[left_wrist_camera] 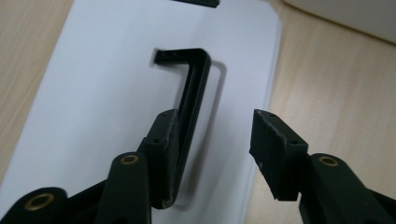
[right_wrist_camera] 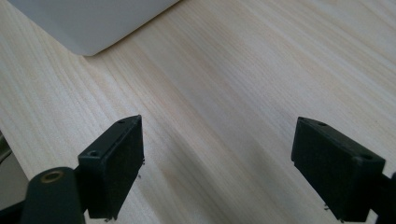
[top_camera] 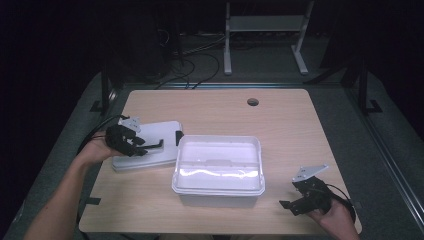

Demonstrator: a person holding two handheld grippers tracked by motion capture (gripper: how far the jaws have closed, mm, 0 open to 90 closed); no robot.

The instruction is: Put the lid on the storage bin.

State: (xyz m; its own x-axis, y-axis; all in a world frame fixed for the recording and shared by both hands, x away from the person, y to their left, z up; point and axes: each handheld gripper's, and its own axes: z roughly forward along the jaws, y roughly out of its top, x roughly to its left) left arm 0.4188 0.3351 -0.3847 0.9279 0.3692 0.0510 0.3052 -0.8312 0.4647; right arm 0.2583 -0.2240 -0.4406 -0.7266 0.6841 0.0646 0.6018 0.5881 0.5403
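A black L-shaped bracket (top_camera: 156, 145) (left_wrist_camera: 194, 88) lies flat on a white lid (top_camera: 150, 129) (left_wrist_camera: 93, 93) at the table's left. My left gripper (top_camera: 141, 148) (left_wrist_camera: 215, 121) is low over the lid, and its jaws straddle the bracket's long arm. That arm rests against the left pad (left_wrist_camera: 163, 140), while the other pad stands well apart from it, so nothing is gripped. My right gripper (top_camera: 291, 205) (right_wrist_camera: 217, 154) sits open near the front right edge, with bare wood between its jaws.
A white rectangular box (top_camera: 218, 162) (right_wrist_camera: 93, 18) stands mid-table, right of the lid. A second small black piece (top_camera: 178, 137) (left_wrist_camera: 198, 2) lies at the lid's far right edge. The wooden table (top_camera: 280, 125) has a round hole (top_camera: 253, 102) at the back.
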